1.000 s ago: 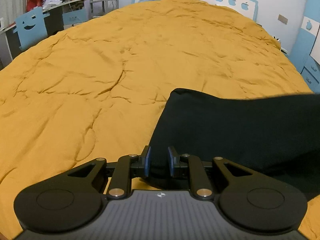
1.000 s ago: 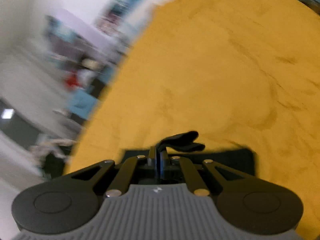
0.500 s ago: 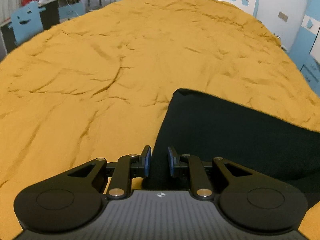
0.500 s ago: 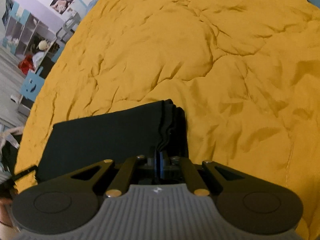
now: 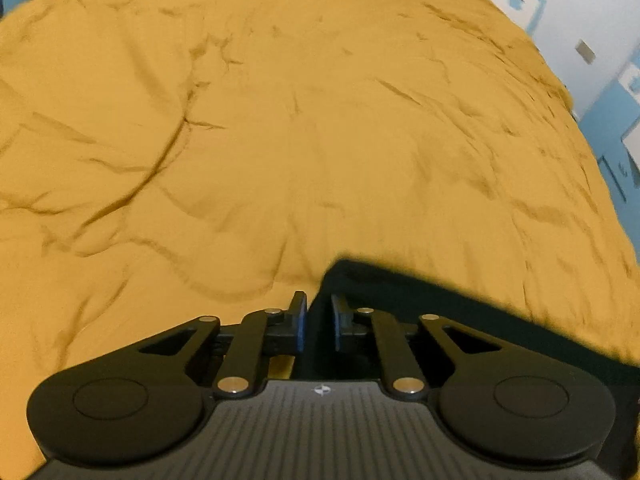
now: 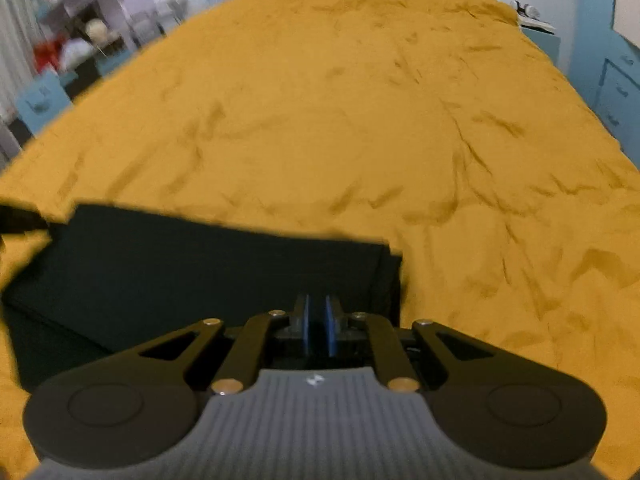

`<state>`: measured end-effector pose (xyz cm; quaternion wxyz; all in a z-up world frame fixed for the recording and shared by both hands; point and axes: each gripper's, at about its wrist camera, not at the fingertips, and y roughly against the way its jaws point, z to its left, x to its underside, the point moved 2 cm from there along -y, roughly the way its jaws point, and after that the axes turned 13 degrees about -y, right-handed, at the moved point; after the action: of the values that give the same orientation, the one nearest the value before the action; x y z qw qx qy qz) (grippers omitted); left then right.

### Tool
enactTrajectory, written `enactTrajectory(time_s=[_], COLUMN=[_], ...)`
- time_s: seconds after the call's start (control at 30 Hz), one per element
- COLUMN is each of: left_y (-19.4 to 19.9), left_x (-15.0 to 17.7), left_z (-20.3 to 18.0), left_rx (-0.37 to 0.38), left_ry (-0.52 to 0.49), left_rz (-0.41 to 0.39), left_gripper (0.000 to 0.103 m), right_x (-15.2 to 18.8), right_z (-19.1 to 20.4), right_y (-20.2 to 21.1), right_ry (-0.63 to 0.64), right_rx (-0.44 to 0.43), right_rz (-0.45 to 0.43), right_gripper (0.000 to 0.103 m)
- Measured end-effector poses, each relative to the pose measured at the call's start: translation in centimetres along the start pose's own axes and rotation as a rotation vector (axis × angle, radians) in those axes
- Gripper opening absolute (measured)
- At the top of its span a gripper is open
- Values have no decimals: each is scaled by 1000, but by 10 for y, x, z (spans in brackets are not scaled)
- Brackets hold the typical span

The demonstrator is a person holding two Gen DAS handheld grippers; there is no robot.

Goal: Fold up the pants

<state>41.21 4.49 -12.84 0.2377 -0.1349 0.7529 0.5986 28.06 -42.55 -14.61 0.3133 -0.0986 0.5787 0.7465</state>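
Last fold being laid down: black fabric pants folded flat on mustard quilted bedspread, left gripper & right gripper both just shifting width, pinching its near corners w/ cloth between jaws; next, prob release, smooth.

The pants are cut off by the right edge of the left wrist view, and their near part is covered by the left gripper. Whether cloth is pressed between the blue pads cannot be told. In the right wrist view the pants' near edge is hidden behind the right gripper, and their left end is cut by the frame. The shelves at upper left are blurred, so their contents cannot be made out.
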Motion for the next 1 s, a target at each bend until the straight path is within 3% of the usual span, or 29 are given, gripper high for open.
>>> enactTrajectory(time_s=[0.27,0.37,0.5,0.63,0.8,0.9,1.0], left_y=[-40,-27,12,53,91,88,79], left_x=[-24,-26,-19,12,57,82,107], left_z=[4,8,9,10,-6,-14,-13], left_rx=[40,47,27,41,75,19,-26], left_ry=[78,101,41,-29,-120,-161,-139], left_rz=[17,-20,-31,-16,-33,-1,24], left_gripper=[9,9,10,29,29,29,33], right_x=[8,3,10,29,52,62,72], right_z=[-8,-1,-1,3,9,4,-1], right_y=[-1,4,23,43,50,41,35], right_ry=[-66,-72,-78,-58,-27,-21,-36], right_rx=[-8,-6,-13,-5,16,63,63], right_rz=[-13,-24,-62,-98,-122,-91,-87], right_gripper=[2,3,15,15,15,15,14])
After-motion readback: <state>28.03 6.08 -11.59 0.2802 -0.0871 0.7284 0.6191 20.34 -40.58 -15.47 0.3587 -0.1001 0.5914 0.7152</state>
